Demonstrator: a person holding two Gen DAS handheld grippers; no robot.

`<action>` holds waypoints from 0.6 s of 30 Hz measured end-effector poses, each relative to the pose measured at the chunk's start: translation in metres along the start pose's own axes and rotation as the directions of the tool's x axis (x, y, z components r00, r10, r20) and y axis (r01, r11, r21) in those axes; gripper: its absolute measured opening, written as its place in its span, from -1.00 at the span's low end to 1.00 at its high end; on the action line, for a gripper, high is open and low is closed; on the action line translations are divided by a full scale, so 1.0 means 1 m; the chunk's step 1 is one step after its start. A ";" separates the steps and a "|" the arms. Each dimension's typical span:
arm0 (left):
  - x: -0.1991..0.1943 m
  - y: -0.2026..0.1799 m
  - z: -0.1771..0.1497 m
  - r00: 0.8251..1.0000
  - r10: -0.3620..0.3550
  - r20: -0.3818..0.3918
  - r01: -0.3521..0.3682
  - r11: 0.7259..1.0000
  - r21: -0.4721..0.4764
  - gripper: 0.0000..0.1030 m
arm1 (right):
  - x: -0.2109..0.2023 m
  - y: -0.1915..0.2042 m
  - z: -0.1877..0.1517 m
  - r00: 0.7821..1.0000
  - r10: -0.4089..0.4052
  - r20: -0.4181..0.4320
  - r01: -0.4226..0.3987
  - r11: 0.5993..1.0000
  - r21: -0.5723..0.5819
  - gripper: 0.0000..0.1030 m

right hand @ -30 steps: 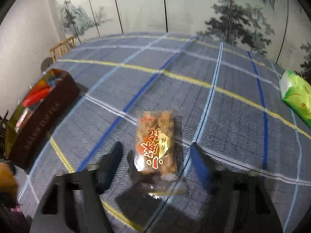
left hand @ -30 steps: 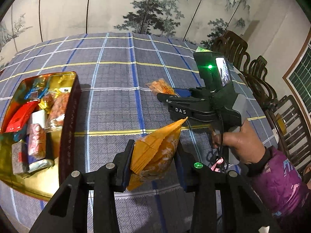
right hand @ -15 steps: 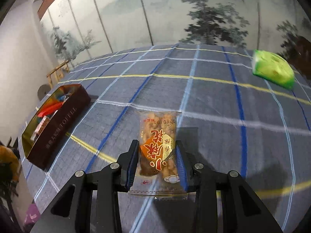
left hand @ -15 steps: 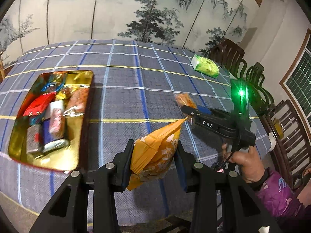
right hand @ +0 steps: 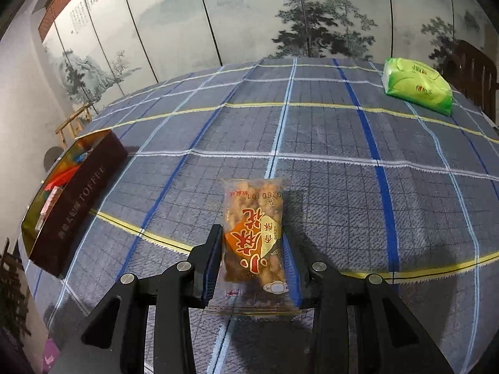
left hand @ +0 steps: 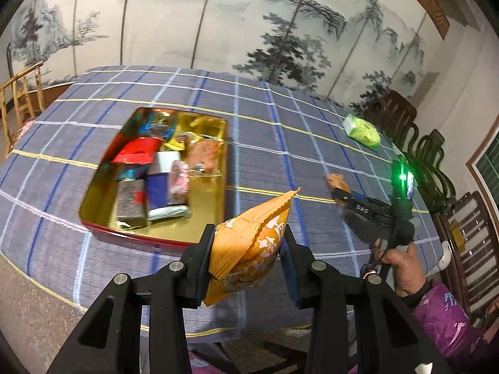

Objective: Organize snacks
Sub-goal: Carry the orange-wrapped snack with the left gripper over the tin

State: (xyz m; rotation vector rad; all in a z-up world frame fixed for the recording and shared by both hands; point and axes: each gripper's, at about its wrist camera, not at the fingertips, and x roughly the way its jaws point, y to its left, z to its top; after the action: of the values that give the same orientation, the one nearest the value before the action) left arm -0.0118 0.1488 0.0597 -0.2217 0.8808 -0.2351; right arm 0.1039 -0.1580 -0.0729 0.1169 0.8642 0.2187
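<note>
Up above the near edge of the surface (left hand: 255,143), the left tool (left hand: 248,261) is held level and clamped on an orange snack bag (left hand: 249,243), which juts forward and upward from between the two black fingers, its crimped tip pointing toward the middle of the checked cloth. Just ahead and to the left of that bag lies the gold-lined tin (left hand: 215,193), its floor packed with wrapped snacks at the far and middle part and bare gold at the near right corner.

Further right, a hand (left hand: 402,268) in a purple sleeve grips the handle of the right tool (right hand: 252,258), which points away across the cloth. From its own camera, that tool is closed on a clear packet of fried snack (right hand: 254,237), pinched at both long edges, the packet lying flat and extending forward past the fingertips; whether it touches the cloth cannot be told.

Only the right wrist view shows the tin's dark side wall with the word TOFFEE, well off to the left. A green pack (right hand: 416,87) sits at the far right of the surface, and the left view alone shows the wooden chairs (left hand: 436,155) beyond it.
</note>
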 end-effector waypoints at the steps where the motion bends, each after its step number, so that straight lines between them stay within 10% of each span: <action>1: 0.000 0.003 0.001 1.000 0.005 0.002 -0.005 1.000 -0.006 -0.31 | 0.000 -0.002 0.000 1.000 0.002 0.000 -0.002 1.000 0.009 -0.27; 18: 0.018 0.026 0.026 0.998 0.050 0.035 -0.050 0.999 0.000 -0.30 | 0.003 0.006 0.001 0.999 -0.038 -0.007 0.038 0.999 -0.019 -0.26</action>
State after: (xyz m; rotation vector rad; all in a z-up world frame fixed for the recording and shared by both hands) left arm 0.0222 0.1710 0.0554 -0.2023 0.8508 -0.1846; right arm 0.1061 -0.1516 -0.0734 0.0821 0.8708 0.1922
